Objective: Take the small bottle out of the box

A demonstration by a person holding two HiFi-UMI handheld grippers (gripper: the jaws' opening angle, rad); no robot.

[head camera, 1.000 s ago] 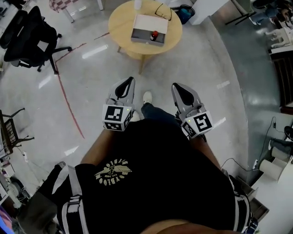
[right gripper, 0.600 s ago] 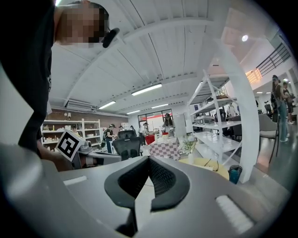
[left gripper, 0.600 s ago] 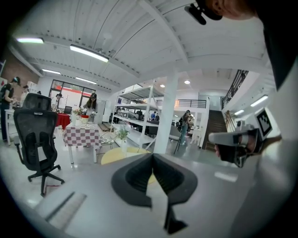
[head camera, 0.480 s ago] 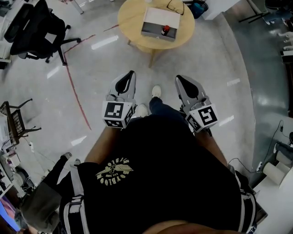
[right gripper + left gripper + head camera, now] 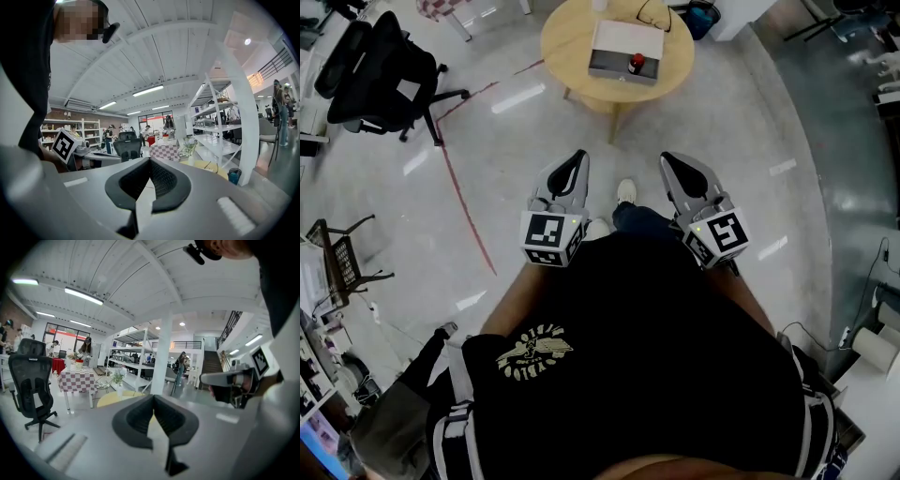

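Grey polished floor (image 5: 722,141) fills most of what I see looking down. I am standing on it, well apart from the round wooden worktop (image 5: 558,47) at the top of the head view. A broad stretch of bare floor lies between me and it.

On that worktop sits the box (image 5: 609,67), open at the top, with a pair of glasses (image 5: 652,14) lying just beyond it.

My left hand-held gripper (image 5: 577,156) and my right hand-held gripper (image 5: 667,157) are both close in front of my waist, side by side, pointing roughly toward the worktop. In the left gripper view the two jaws meet at their tips with nothing between them. The right gripper view shows the same: jaws closed together and empty.

The small bottle (image 5: 636,64), with what looks like a red cap, stands inside the box near its right-hand end, untouched.

As I judge it, none of the task proper is done. The bottle is in the box and neither tool is anywhere near it. What is left is nearly everything: close the gap to the worktop, open one pair of jaws, reach into the box, grip the bottle and lift it clear. Which hand suits the reach better I cannot tell from here.
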